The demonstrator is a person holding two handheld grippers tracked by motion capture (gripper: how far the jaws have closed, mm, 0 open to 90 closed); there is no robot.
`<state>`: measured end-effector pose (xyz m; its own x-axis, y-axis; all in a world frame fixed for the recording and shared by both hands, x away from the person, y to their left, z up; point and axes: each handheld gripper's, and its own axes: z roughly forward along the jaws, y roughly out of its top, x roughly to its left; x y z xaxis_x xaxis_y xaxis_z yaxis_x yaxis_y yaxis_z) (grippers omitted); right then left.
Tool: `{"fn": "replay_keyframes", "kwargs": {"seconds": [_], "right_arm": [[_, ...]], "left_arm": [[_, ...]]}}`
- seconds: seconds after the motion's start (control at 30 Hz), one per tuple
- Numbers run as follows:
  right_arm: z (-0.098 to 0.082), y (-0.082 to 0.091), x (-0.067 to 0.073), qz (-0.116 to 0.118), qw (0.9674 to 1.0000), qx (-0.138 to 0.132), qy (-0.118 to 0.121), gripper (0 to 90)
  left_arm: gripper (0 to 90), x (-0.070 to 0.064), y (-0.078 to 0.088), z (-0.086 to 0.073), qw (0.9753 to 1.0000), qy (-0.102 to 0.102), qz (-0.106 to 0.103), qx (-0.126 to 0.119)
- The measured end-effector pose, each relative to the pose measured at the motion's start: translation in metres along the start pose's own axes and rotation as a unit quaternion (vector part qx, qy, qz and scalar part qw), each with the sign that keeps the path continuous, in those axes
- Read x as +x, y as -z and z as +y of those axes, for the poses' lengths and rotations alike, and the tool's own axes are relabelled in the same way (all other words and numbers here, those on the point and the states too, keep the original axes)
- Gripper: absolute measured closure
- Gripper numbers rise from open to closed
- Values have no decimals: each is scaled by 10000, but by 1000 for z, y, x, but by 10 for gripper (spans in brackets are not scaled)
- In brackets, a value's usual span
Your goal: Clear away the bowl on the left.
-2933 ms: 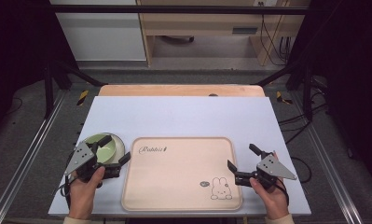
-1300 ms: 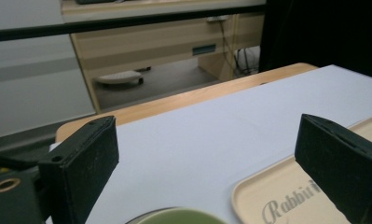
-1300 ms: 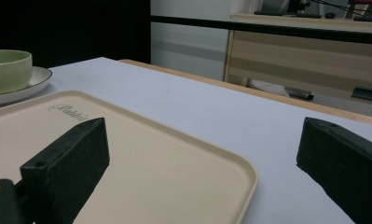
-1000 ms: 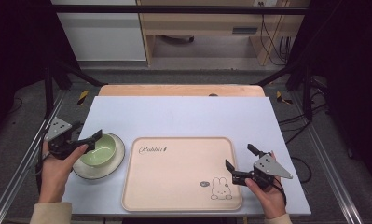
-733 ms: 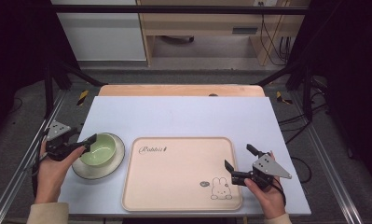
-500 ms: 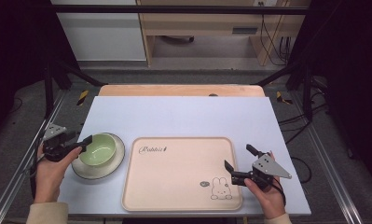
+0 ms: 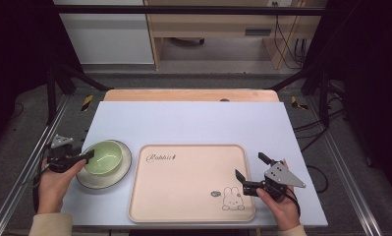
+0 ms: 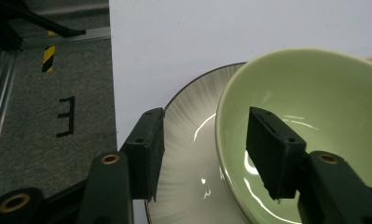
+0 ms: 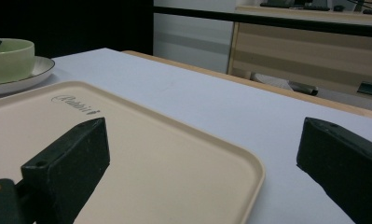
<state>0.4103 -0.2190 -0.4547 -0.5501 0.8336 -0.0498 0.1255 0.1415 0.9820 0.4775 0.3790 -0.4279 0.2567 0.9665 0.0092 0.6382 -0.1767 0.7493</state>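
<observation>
A pale green bowl (image 7: 105, 156) (image 8: 314, 107) stands on a white plate (image 7: 87, 180) (image 8: 188, 154) with a dark rim, at the table's left. My left gripper (image 7: 88, 156) (image 8: 204, 144) comes in from the left and straddles the bowl's near rim. One jaw is inside the bowl and the other is outside, above the plate. Its jaws have just been closing, and a gap still shows between the outer jaw and the rim. My right gripper (image 7: 250, 166) (image 9: 202, 154) stands open and holds nothing, low over the right front corner of a beige rabbit tray (image 7: 183, 191) (image 9: 141, 140).
The tray lies in the middle of the white table (image 7: 193, 123) and nothing lies on it. The bowl (image 9: 9, 53) and plate (image 9: 20, 79) stand just off its left edge. A metal frame rail (image 7: 31, 162) runs along the table's left side.
My left hand has swung out from the tray's side to the left of the bowl and come down. Its jaws have narrowed around the bowl's rim. The right hand has kept still.
</observation>
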Motion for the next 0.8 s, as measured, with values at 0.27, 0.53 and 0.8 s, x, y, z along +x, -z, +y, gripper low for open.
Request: {"fn": "replay_keyframes", "kwargs": {"seconds": [0.27,0.53,0.8], "right_arm": [[0,0,0,21,10000,6,4,26],[0,0,0,21,10000,14,-1,26],[0,-1,0,29,10000,15,-3,26]], "left_arm": [[552,-1,-4,-2,9999,-33,-1,168],[607,2,-5,-3,9997,25,-52,238],[629,-1,-8,-4,9995,20,-83,305]]}}
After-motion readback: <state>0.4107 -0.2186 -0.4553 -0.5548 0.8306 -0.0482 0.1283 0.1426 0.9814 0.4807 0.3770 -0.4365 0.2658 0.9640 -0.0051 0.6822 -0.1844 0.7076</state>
